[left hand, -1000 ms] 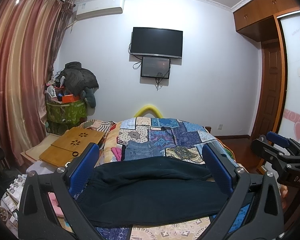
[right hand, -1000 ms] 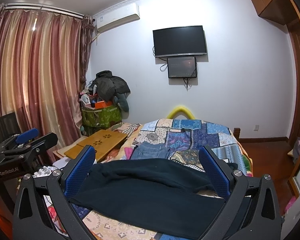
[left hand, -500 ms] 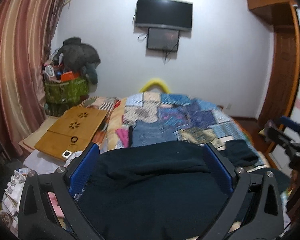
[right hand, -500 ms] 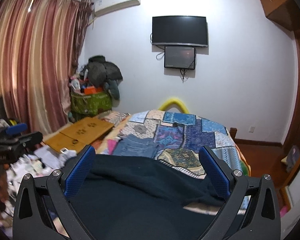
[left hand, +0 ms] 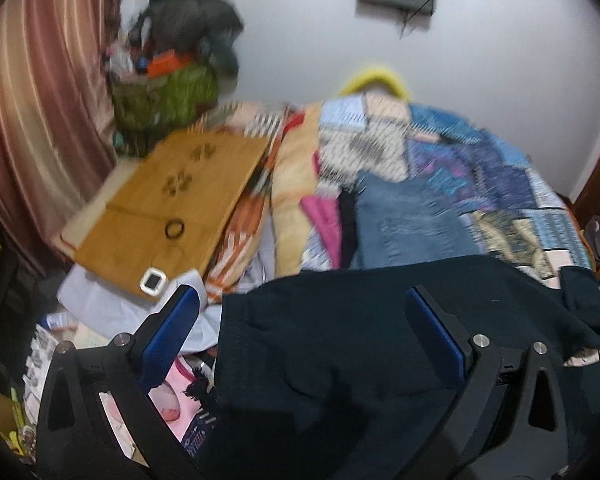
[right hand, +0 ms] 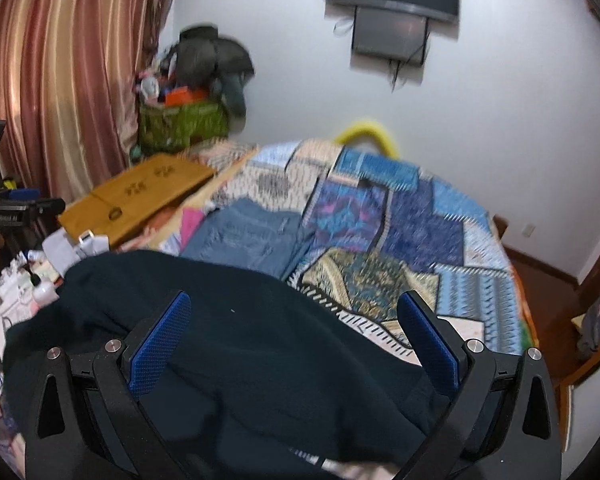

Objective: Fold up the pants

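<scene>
Dark navy pants (left hand: 360,344) lie spread across the near end of a bed with a patchwork quilt (left hand: 480,176). They also fill the near part of the right wrist view (right hand: 260,352). My left gripper (left hand: 300,312) is open, its blue pads wide apart, low over the pants' left part. My right gripper (right hand: 294,316) is open too, hovering over the pants' middle and right part. Neither holds any cloth.
Folded blue jeans (left hand: 404,220) and a pink garment (left hand: 324,216) lie further up the bed. A wooden lap desk (left hand: 172,200) rests left of the bed, with clutter on the floor (right hand: 16,280) beside it. A tripod-mounted device (right hand: 8,212) stands at the left.
Both grippers have tilted down and moved closer to the pants, which now fill more of each view. The wall and TV have slid upward. Both stay open.
</scene>
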The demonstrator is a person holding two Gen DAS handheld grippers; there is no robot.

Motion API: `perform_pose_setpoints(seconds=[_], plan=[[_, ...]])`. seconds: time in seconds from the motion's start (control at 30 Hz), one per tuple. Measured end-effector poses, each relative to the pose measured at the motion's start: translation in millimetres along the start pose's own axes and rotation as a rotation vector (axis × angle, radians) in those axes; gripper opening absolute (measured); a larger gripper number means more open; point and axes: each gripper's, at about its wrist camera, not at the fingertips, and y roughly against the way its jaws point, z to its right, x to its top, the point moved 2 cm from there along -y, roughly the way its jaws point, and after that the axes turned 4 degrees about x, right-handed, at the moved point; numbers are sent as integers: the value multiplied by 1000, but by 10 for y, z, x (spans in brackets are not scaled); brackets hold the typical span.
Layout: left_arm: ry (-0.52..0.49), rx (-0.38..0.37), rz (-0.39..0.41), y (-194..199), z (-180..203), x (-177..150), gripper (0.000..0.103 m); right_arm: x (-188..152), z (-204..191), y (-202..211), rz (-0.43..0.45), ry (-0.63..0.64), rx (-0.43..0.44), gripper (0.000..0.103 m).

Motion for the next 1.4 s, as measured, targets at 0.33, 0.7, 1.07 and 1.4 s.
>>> perform_pose_setpoints(seconds=[0.33, 0.7, 1.07, 1.4], plan=[[61, 34, -307, -1360, -506, -107, 79, -45, 303, -1068, -295, 58, 100, 92], [220, -53, -540, -2196, -756, -350, 59, -81, 421, -1789, -430, 80, 192, 92], [139, -92, -496, -1873, -618, -281, 9, -135, 533, -1863, -447, -77, 352, 28], [50, 3, -239, -885, -637, 74, 7, 64, 365, -1324, -331, -33, 265, 10]])
